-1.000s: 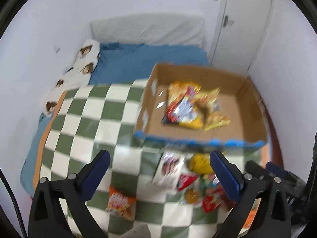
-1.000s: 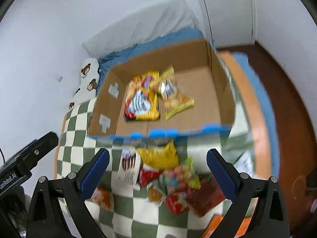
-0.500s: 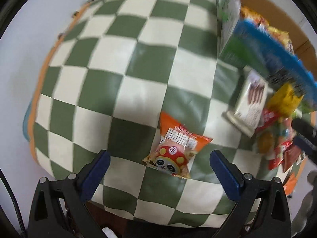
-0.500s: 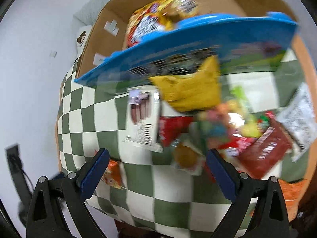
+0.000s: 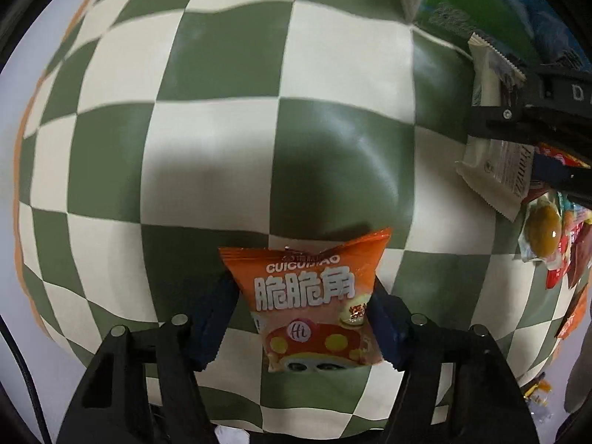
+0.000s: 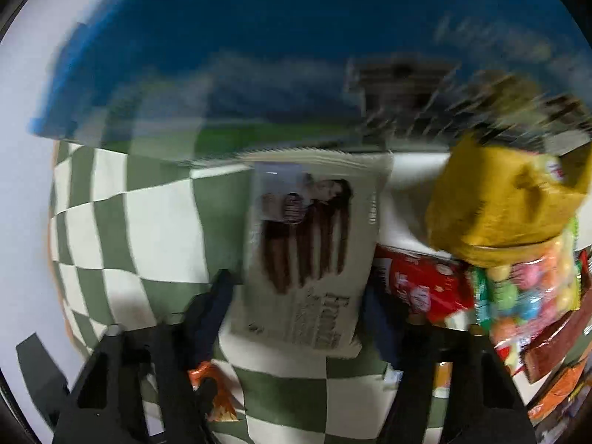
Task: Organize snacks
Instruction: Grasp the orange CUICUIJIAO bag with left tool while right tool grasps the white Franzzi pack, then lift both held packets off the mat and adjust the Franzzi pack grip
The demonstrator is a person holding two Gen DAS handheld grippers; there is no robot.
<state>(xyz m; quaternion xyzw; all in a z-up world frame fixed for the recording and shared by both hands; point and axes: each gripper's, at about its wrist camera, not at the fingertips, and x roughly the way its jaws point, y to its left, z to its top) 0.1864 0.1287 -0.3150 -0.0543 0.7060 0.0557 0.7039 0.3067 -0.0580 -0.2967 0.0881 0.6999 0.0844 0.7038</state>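
Note:
My left gripper [image 5: 301, 318] is shut on an orange snack bag [image 5: 314, 299] with white lettering, lying on the green and white checked blanket [image 5: 222, 137]. My right gripper [image 6: 296, 314] is shut on a white packet of chocolate sticks [image 6: 310, 251], which also shows at the right of the left wrist view [image 5: 495, 140] under the right gripper's black body [image 5: 532, 114]. The orange bag's corner shows low in the right wrist view [image 6: 216, 396]. The cardboard box's blue printed wall [image 6: 259, 59] stands close behind the packet, blurred.
A pile of loose snacks lies to the right: a yellow bag [image 6: 503, 199], a red packet [image 6: 425, 292], a clear bag of coloured sweets [image 6: 529, 288] and brown and orange wrappers [image 6: 555, 355]. A round yellow sweet [image 5: 542, 229] lies at the blanket's right side.
Both grippers have dropped down to the blanket and closed: the left on the orange bag, the right on the white chocolate stick packet. The box fills the top of the right view.

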